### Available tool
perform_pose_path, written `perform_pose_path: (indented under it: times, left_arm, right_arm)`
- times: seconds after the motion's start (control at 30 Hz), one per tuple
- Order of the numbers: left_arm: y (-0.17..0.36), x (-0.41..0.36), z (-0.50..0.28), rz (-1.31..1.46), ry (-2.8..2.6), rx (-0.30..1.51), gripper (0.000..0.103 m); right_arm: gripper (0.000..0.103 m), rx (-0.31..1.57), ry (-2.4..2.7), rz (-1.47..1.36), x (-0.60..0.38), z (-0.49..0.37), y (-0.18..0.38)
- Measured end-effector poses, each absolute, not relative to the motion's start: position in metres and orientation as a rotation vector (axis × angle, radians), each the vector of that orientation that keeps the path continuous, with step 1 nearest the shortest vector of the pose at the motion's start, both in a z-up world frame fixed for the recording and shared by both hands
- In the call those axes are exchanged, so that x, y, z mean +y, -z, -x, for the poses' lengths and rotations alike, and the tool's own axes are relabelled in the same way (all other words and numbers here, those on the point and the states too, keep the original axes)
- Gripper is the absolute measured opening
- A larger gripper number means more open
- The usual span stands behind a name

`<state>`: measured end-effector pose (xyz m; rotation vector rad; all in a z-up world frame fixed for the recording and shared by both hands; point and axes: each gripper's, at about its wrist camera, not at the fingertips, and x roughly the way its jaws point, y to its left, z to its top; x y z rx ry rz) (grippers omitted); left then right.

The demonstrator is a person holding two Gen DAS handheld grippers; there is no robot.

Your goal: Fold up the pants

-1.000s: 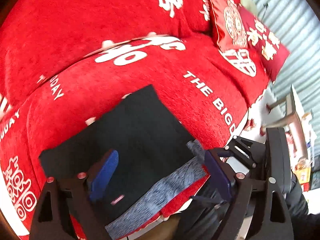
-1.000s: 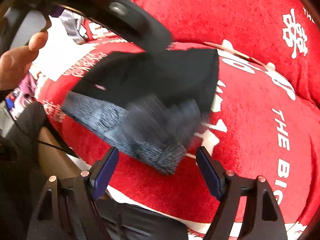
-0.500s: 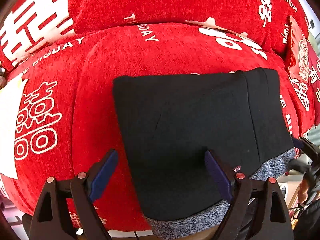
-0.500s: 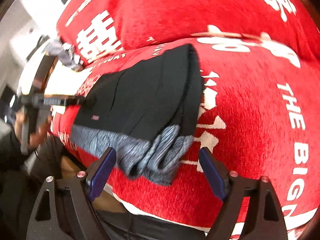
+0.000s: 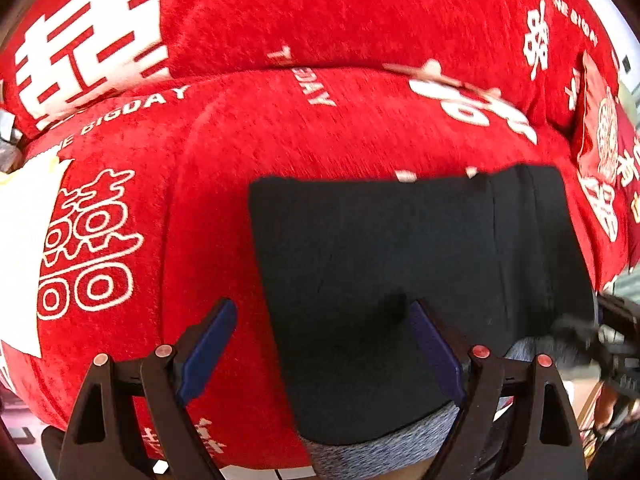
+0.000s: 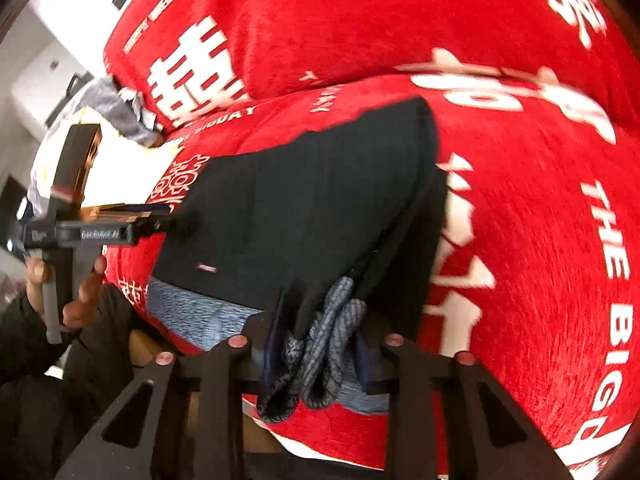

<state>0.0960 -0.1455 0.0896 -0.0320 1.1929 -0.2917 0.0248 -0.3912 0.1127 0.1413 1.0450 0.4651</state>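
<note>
Pants (image 5: 400,280), dark with a grey waistband (image 6: 320,344), lie part-folded on a red sofa (image 5: 280,132). Right gripper (image 6: 316,360) has just been closing; its jaws now pinch the bunched waistband corner between them. Left gripper (image 5: 324,352) hangs wide open, holding nothing, straddling the pants' left edge just ahead. Fabric looks soft, light and limp: likely to sag and slip in layers, so take all plies at the corners.

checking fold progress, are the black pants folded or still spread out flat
Folded. The black pants lie as a compact rectangle on the red sofa cover, with stacked layers along one edge and the grey waistband bunched in the right gripper.
</note>
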Motion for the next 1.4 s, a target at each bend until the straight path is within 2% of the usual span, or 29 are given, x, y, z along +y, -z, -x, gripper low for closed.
perform_pose_path:
  times: [0.13,0.4,0.5,0.6,0.63,0.67,0.7,0.73,0.9,0.93,1.0,1.07,1.23,1.4]
  left_arm:
    - [-0.08,-0.139,-0.103,0.048,0.281,1.232,0.089]
    - [-0.064,-0.152,-0.096,0.027,0.286,1.246,0.089]
    - [-0.079,-0.15,-0.096,0.004,0.24,1.18,0.089]
    - [-0.089,-0.142,-0.105,0.019,0.165,1.135,0.089]
    - [-0.09,-0.138,-0.112,0.049,0.141,1.138,0.089]
    - [-0.089,-0.135,-0.118,0.082,0.126,1.144,0.089]
    - [-0.087,-0.133,-0.123,0.106,0.115,1.15,0.089]
    - [-0.084,-0.131,-0.13,0.124,0.09,1.157,0.089]
    - [-0.064,-0.126,-0.149,0.074,-0.033,1.187,0.089]
    - [-0.059,-0.125,-0.15,0.081,-0.029,1.202,0.09]
    - [-0.053,-0.125,-0.154,0.053,-0.048,1.212,0.102]
    - [-0.048,-0.126,-0.156,0.039,-0.044,1.211,0.103]
    - [-0.044,-0.126,-0.159,0.051,-0.042,1.225,0.103]
    - [-0.072,-0.127,-0.142,0.011,-0.04,1.144,0.103]
  right_arm:
    - [0.028,1.024,-0.435,-0.074,-0.38,-0.022,-0.125]
    - [0.026,1.107,-0.369,-0.208,-0.414,-0.025,-0.083]
    - [0.041,1.08,-0.302,-0.192,-0.419,-0.023,-0.097]
    - [0.053,0.938,-0.215,-0.1,-0.42,-0.02,-0.132]
    - [0.064,0.889,-0.216,-0.081,-0.415,-0.023,-0.144]
    - [0.082,0.854,-0.224,-0.063,-0.408,-0.029,-0.153]
    - [0.088,0.835,-0.236,-0.046,-0.401,-0.036,-0.157]
    - [0.09,0.823,-0.264,-0.007,-0.388,-0.047,-0.159]
    - [0.09,0.919,-0.311,0.099,-0.356,-0.109,-0.13]
    - [0.09,0.956,-0.315,0.09,-0.357,-0.12,-0.12]
    - [0.09,1.023,-0.312,0.071,-0.363,-0.133,-0.099]
    - [0.09,1.098,-0.275,0.057,-0.374,-0.14,-0.076]
    - [0.09,1.053,-0.271,0.066,-0.373,-0.134,-0.074]
    - [0.09,1.0,-0.212,0.109,-0.367,-0.119,-0.101]
